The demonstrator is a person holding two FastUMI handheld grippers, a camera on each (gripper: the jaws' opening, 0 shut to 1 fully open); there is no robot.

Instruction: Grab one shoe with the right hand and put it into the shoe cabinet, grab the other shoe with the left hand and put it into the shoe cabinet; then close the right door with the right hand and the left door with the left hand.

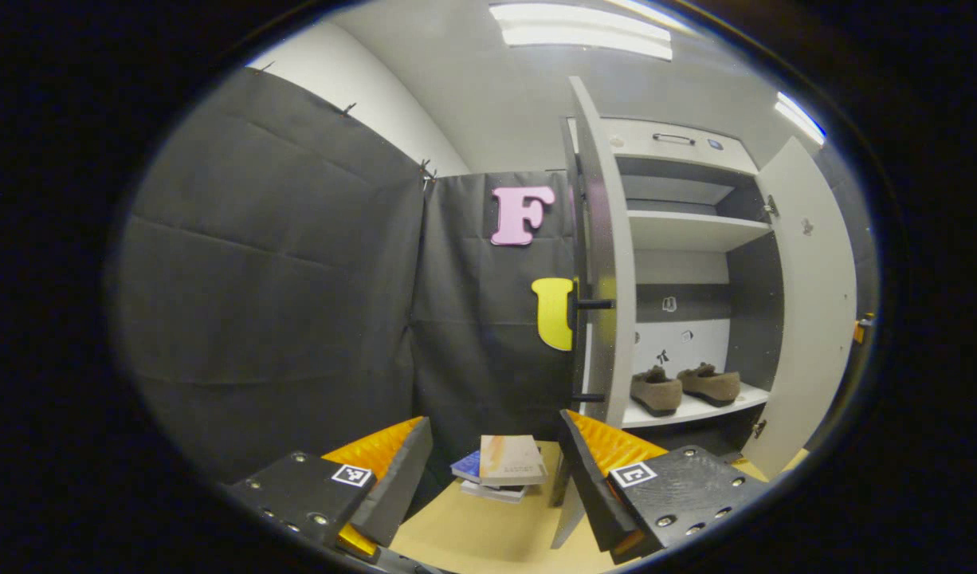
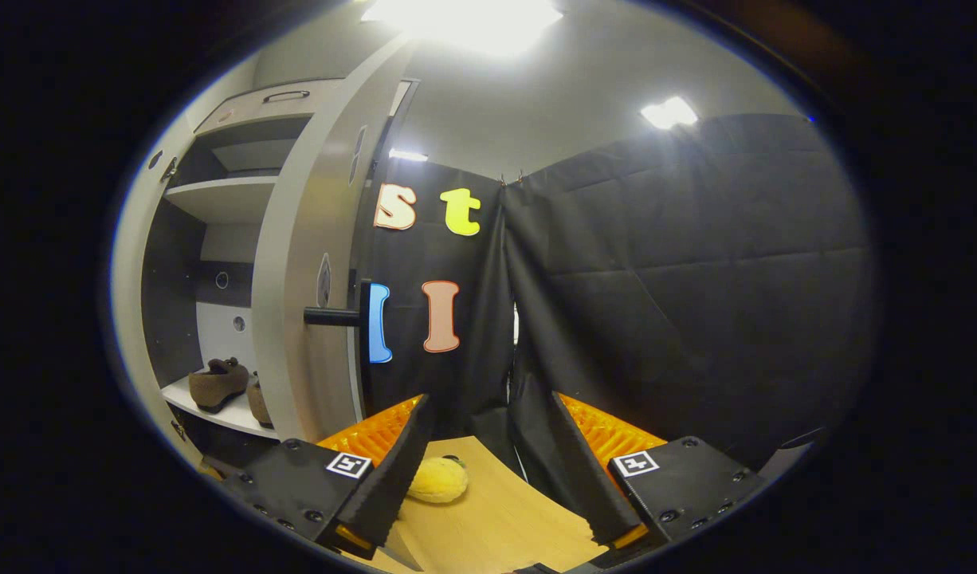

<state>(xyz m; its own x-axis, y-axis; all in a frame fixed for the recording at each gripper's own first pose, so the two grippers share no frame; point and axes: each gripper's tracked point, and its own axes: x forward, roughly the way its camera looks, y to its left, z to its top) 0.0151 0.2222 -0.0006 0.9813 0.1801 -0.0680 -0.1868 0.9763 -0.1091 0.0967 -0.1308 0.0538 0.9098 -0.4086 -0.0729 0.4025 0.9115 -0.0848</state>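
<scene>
Resting side by side on the tall grey shoe cabinet (image 1: 700,231) bottom shelf: two brown suede shoes (image 1: 684,387). Left gripper (image 1: 495,470) spread wide over stacked books (image 1: 504,466); right gripper (image 2: 482,462) gaped beside yellow plush toy (image 2: 437,480). Grey cabinet doors (image 2: 309,263) stood ajar, partly masking one shoe in right gripper view.

shelf (image 1: 700,411), two shoes (image 1: 684,387) on it

Left gripper (image 1: 488,470): two black textured blocks with silver screws, each bearing a square black-and-white marker on top. Right gripper (image 2: 476,470) had matching black screwed blocks and square markers behind its fingers.
</scene>
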